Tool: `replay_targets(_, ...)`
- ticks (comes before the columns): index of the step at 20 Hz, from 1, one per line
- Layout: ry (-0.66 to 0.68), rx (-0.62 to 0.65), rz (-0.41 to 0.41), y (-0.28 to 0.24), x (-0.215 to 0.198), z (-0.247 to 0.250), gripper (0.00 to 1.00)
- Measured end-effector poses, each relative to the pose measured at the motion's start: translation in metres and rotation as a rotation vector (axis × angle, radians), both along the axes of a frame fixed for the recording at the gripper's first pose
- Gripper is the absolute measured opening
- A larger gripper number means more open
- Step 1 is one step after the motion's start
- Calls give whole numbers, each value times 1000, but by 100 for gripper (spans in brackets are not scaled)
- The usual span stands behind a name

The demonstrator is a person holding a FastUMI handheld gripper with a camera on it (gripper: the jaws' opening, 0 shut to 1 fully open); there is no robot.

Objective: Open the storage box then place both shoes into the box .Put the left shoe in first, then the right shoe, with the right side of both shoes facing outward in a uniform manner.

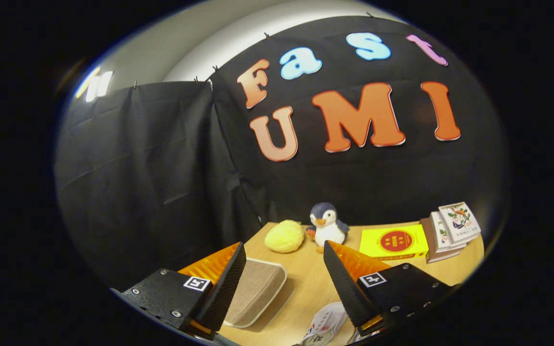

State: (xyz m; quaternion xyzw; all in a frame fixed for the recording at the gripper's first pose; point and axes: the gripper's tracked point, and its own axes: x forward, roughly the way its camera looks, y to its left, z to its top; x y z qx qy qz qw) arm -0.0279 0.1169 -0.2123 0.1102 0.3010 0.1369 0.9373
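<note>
My gripper hangs wide apart, holding nothing. I risk snagging the white shoe, low by my right finger, if I drop toward the storage box carelessly. The box lies lid-closed beside my left finger, near the worktop's left edge.

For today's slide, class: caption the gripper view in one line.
Open gripper above a wooden table, beige storage box and white shoe near its fingers.

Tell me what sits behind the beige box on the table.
Behind the beige box sit a yellow plush and a toy penguin, against the booth wall. The open gripper holds nothing; its left finger covers the box's near corner.
</note>
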Motion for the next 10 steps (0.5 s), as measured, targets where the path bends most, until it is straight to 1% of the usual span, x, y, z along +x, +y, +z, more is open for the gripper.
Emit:
replay_targets(3, 120, 62, 57, 21, -14, -35, 96)
replay_targets(6, 227, 80, 93, 35, -26, -76, 96)
replay_targets(10, 366, 155, 136, 59, -44, -114, 96)
